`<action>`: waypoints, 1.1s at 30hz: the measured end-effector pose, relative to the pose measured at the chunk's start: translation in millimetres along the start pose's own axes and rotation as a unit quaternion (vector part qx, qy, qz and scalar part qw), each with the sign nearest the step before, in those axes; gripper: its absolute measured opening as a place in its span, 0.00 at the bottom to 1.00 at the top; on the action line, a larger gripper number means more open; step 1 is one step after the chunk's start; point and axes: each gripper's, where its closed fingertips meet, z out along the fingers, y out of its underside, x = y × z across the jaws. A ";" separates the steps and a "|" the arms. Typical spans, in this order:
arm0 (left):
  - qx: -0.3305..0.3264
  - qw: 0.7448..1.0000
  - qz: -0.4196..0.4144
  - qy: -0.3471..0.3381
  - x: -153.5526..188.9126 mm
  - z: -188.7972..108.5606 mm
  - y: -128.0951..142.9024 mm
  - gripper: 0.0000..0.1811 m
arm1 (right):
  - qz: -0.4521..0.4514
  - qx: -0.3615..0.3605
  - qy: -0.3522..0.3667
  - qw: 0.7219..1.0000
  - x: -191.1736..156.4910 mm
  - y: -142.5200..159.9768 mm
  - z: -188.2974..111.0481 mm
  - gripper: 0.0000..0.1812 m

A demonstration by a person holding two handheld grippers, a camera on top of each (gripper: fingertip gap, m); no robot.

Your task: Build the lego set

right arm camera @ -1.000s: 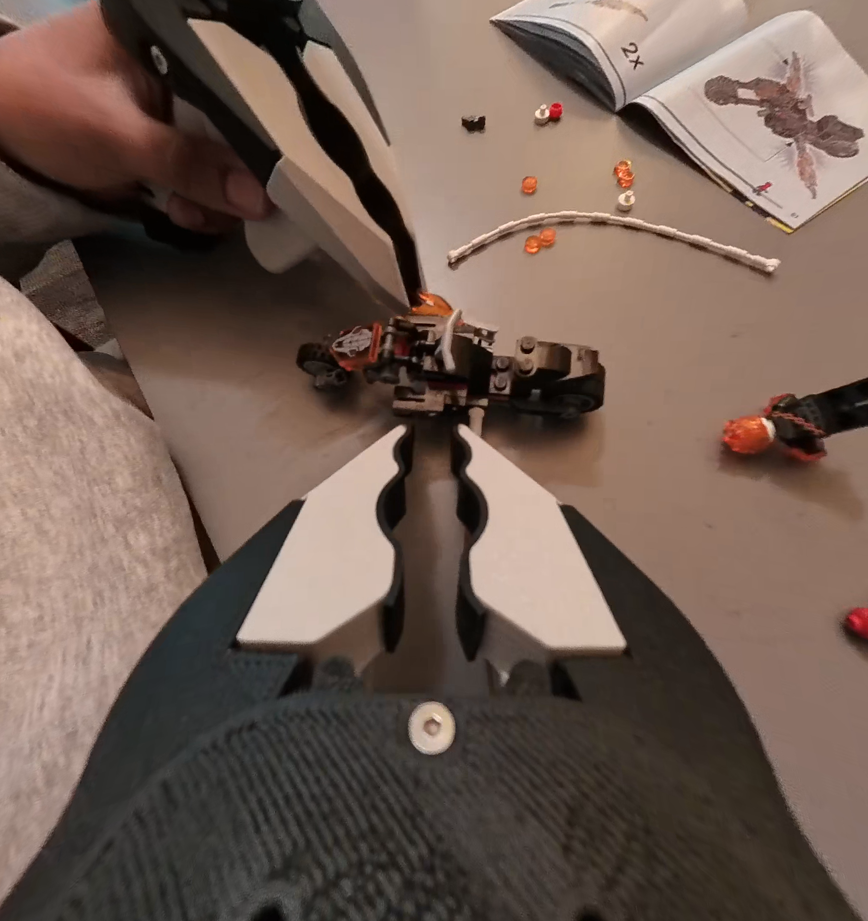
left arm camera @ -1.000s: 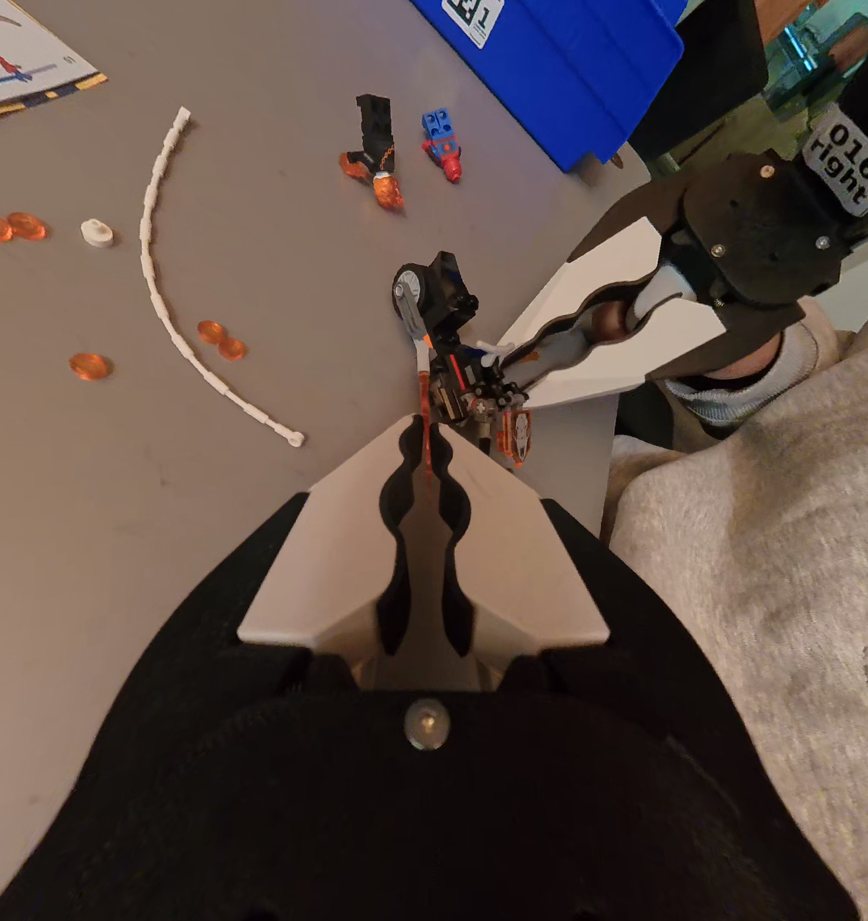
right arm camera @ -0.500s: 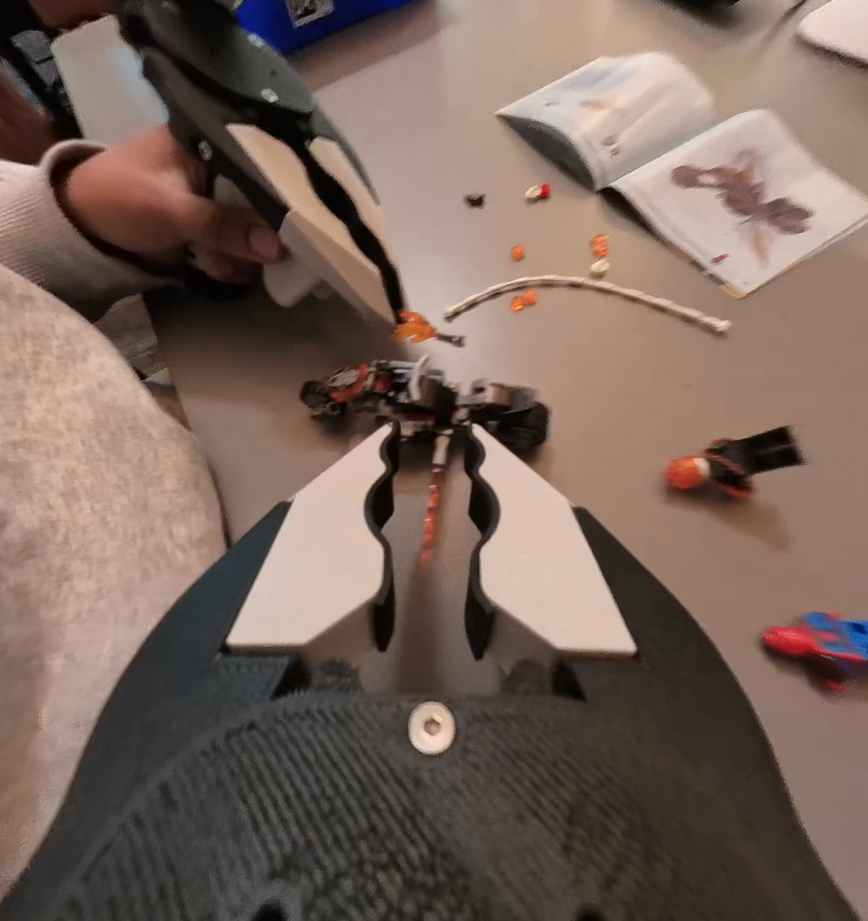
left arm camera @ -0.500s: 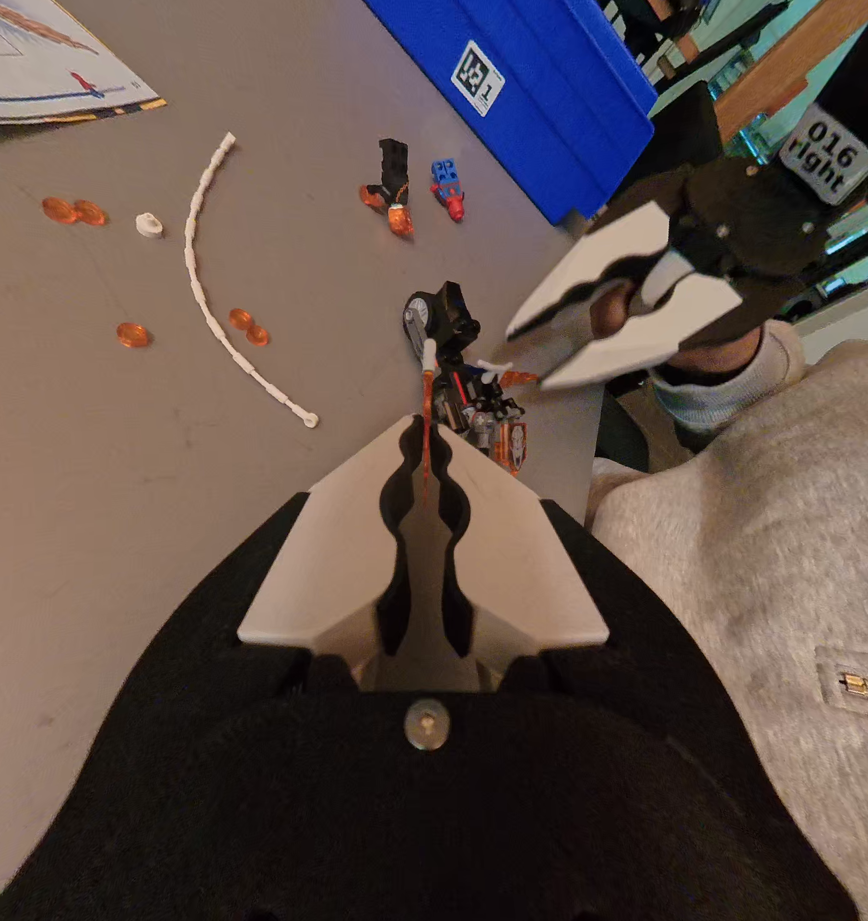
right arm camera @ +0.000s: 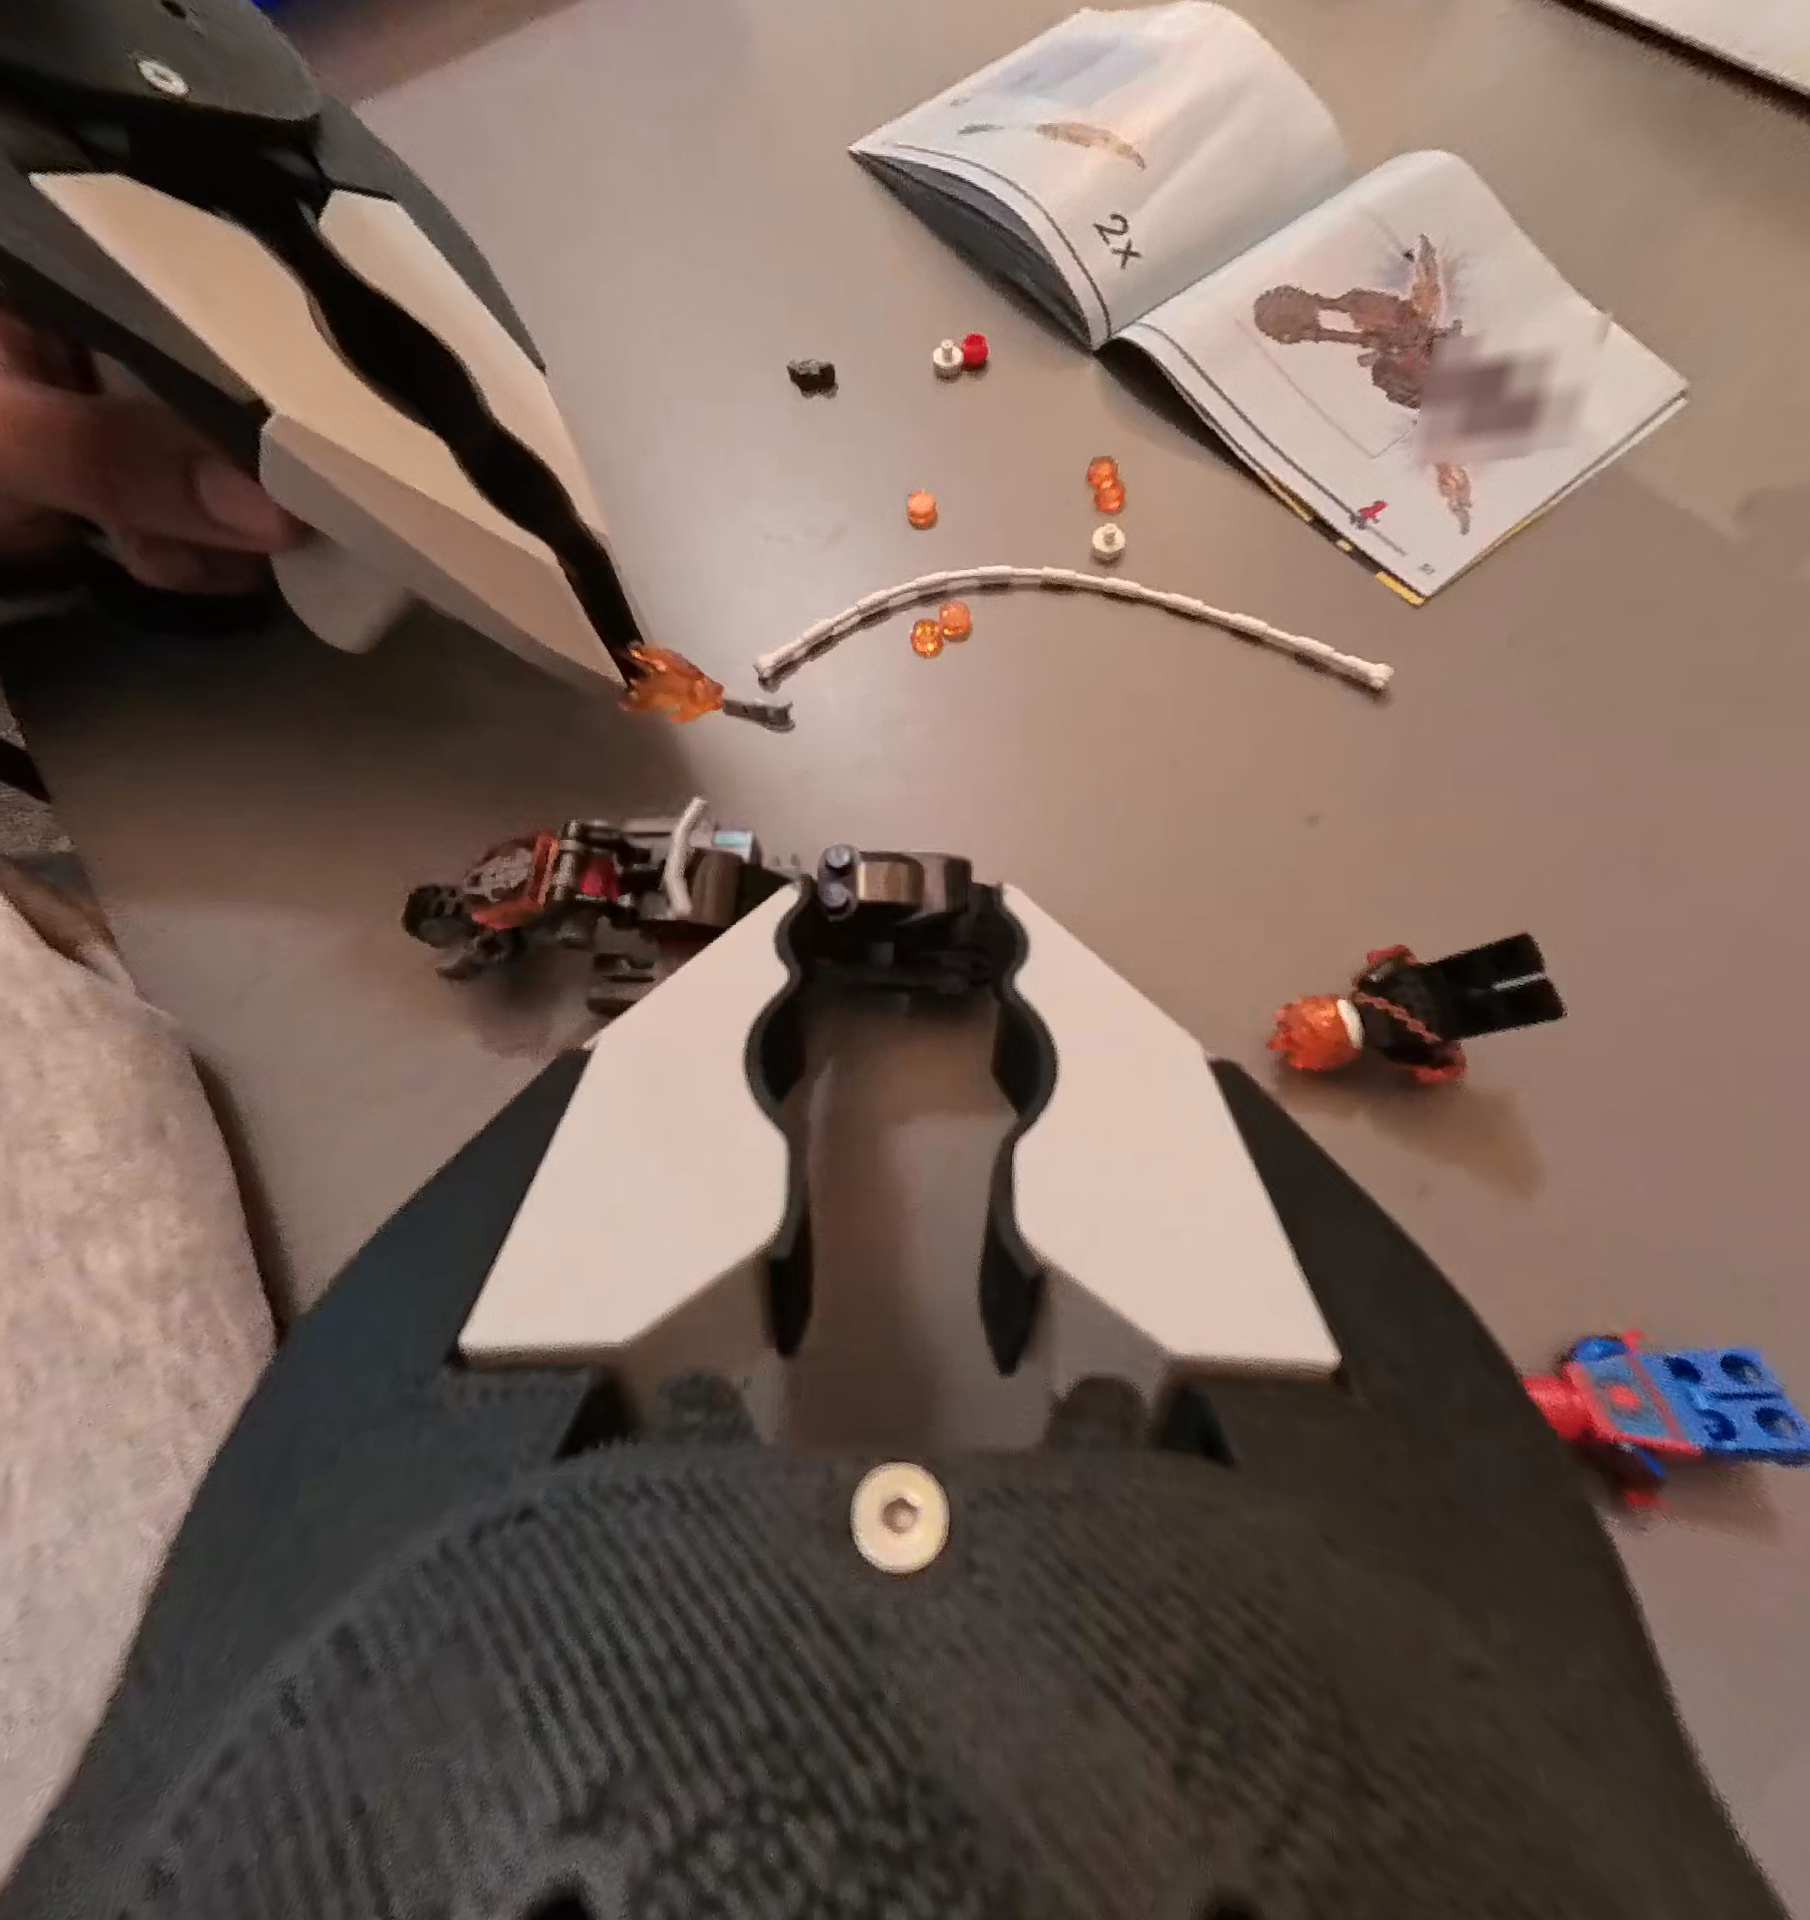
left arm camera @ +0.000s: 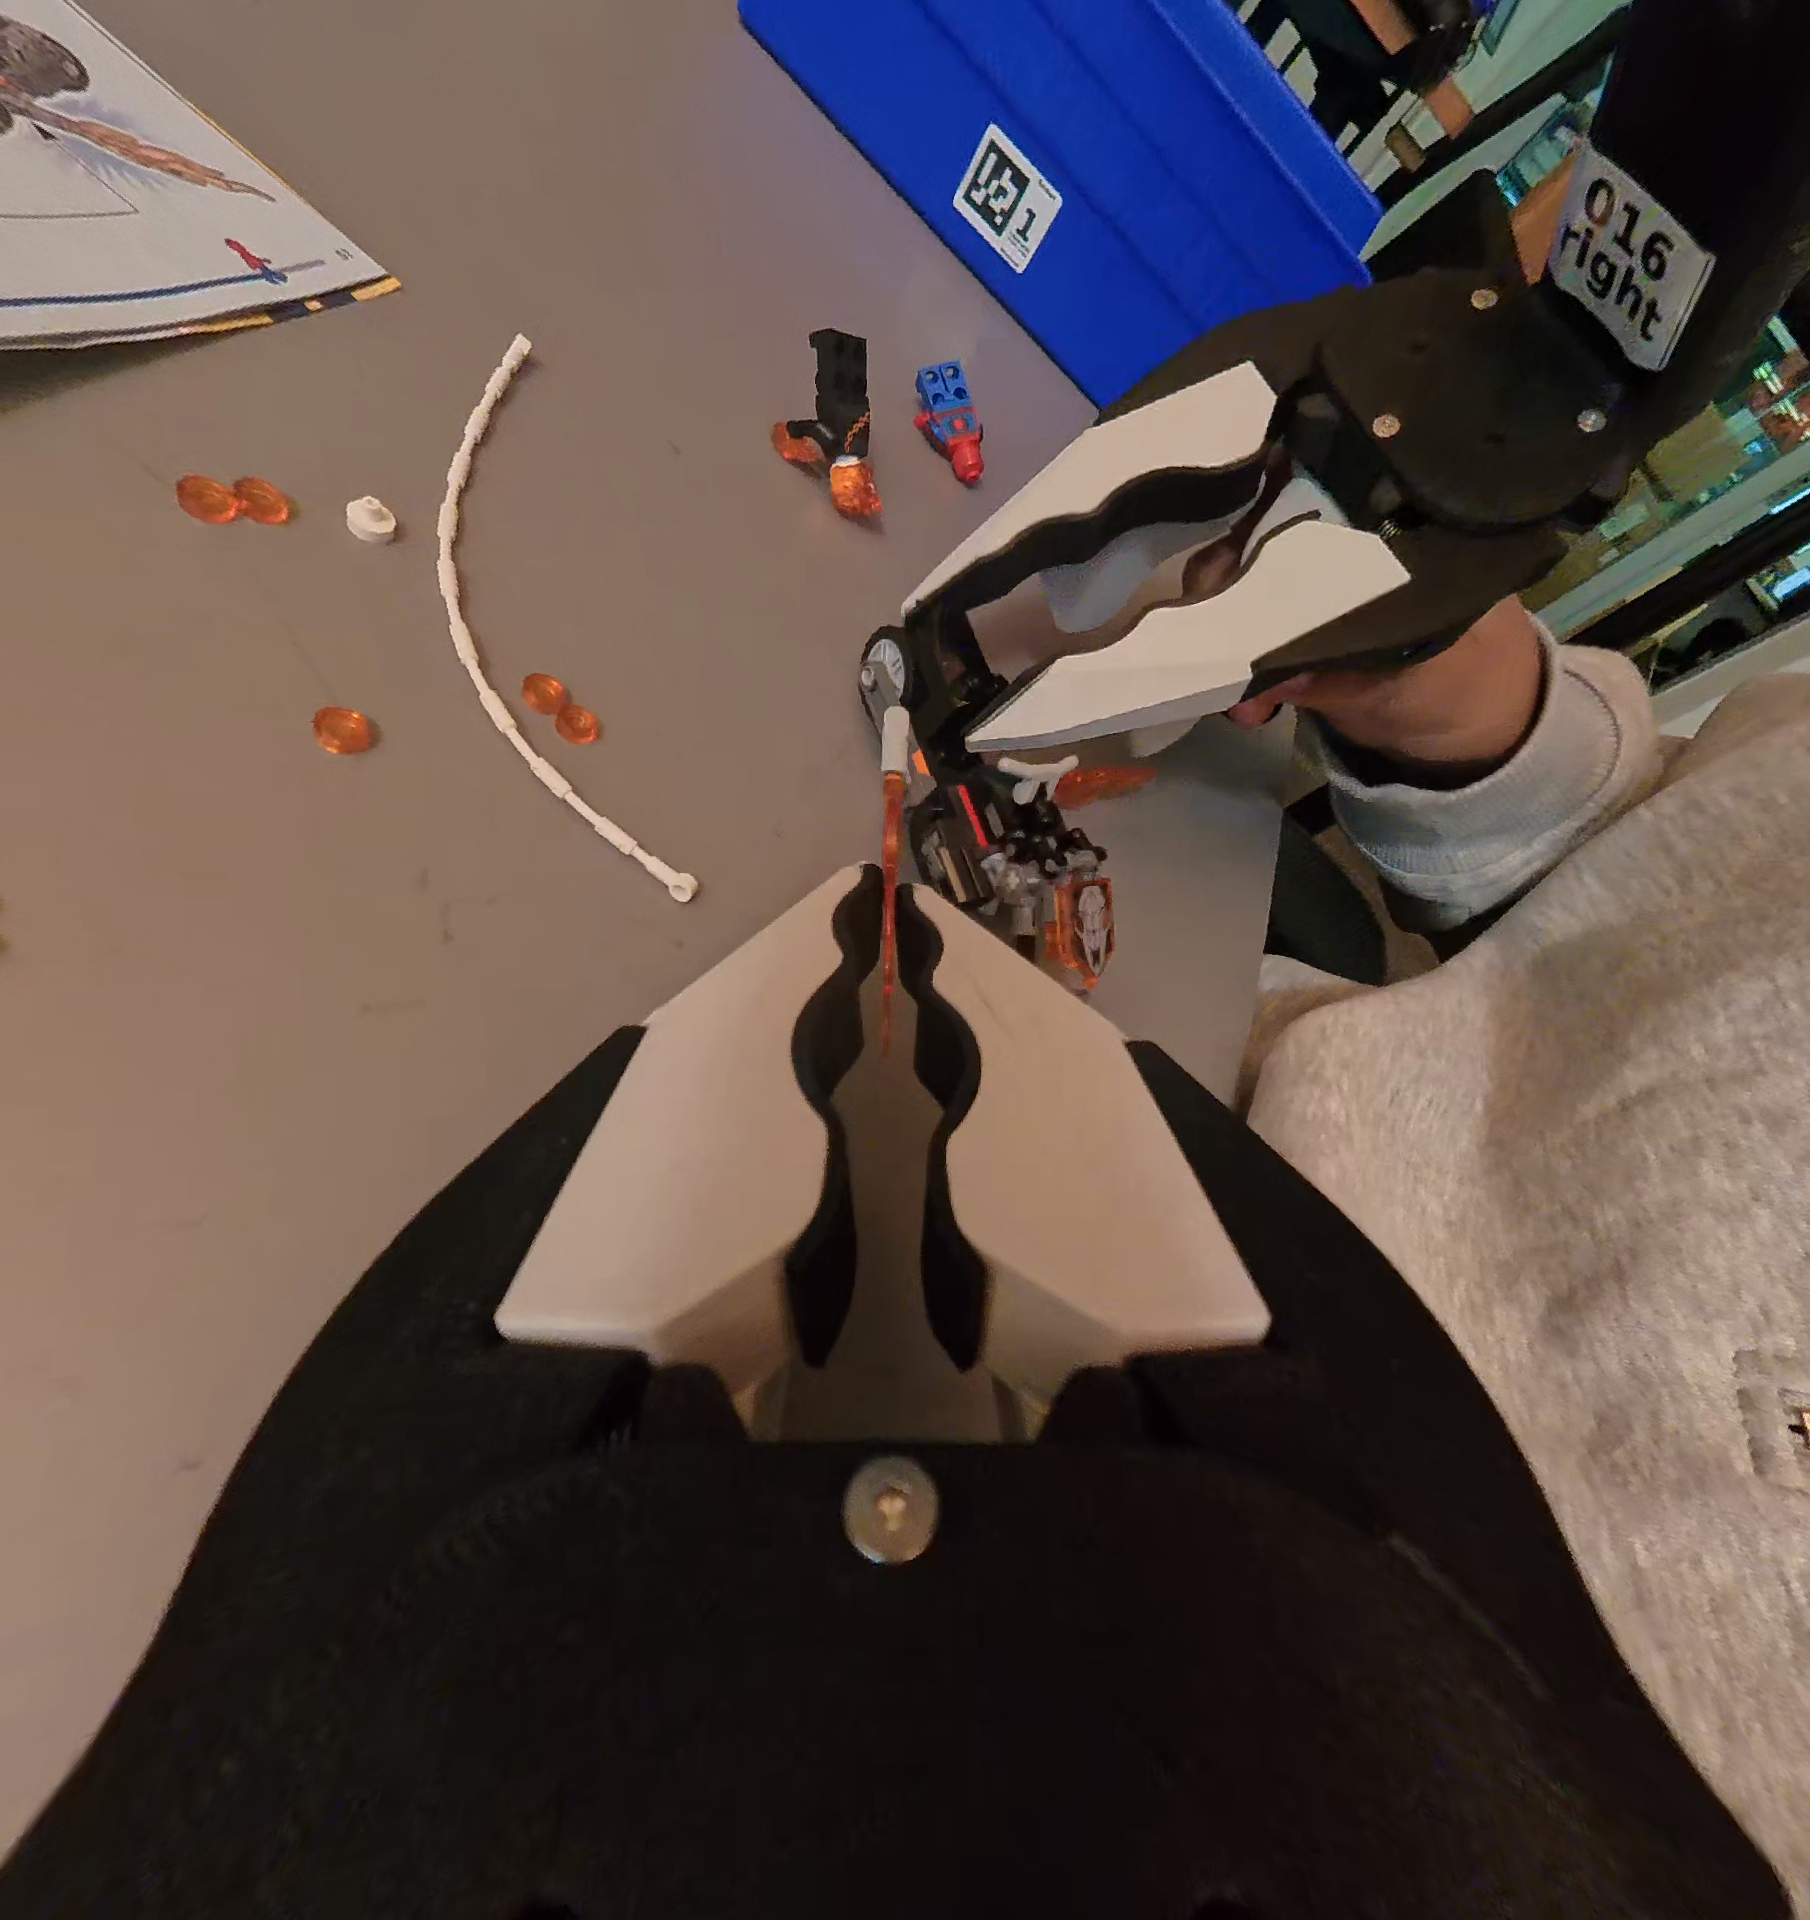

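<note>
Left claw [left arm camera: 888, 894] pinches flame piece [left arm camera: 892, 831], pointing forward; right claw [right arm camera: 896, 925] open, perhaps straddling motorcycle [right arm camera: 672, 894].

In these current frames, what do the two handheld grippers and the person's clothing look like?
Both the left gripper and right gripper have white wedge-shaped fingers with wavy black inner pads on black bodies, each with a silver screw. The right one carries a white label. The person wears a light grey fleece top with a ribbed cuff.

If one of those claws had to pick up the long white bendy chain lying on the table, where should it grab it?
Probably near the middle of the white chain, coming straight down with a finger on each side of its thin width. It lies flat in a shallow curve, so a mid-length grip should let both ends hang evenly. Two orange studs sit close beside it towards one end, so grip clear of those.
</note>
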 end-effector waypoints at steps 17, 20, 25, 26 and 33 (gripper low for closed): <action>-0.137 0.980 0.146 0.010 11.7 2.3 37.4 0.00 | -0.149 0.052 -0.269 0.950 -30.9 -8.4 -10.0 0.14; -0.151 0.977 0.151 0.022 16.2 3.9 41.8 0.00 | -0.171 0.031 -0.267 0.948 -30.2 -0.1 -8.2 0.14; -0.157 0.973 0.165 0.026 19.4 5.0 42.3 0.00 | -0.178 0.023 -0.289 0.940 -34.8 2.0 -10.7 0.14; -0.158 0.972 0.170 0.028 20.4 5.5 42.7 0.00 | -0.179 0.023 -0.292 0.939 -35.2 1.8 -10.8 0.14; -0.167 0.967 0.188 0.041 26.7 10.0 43.1 0.00 | -0.187 0.023 -0.296 0.936 -37.2 2.2 -13.0 0.14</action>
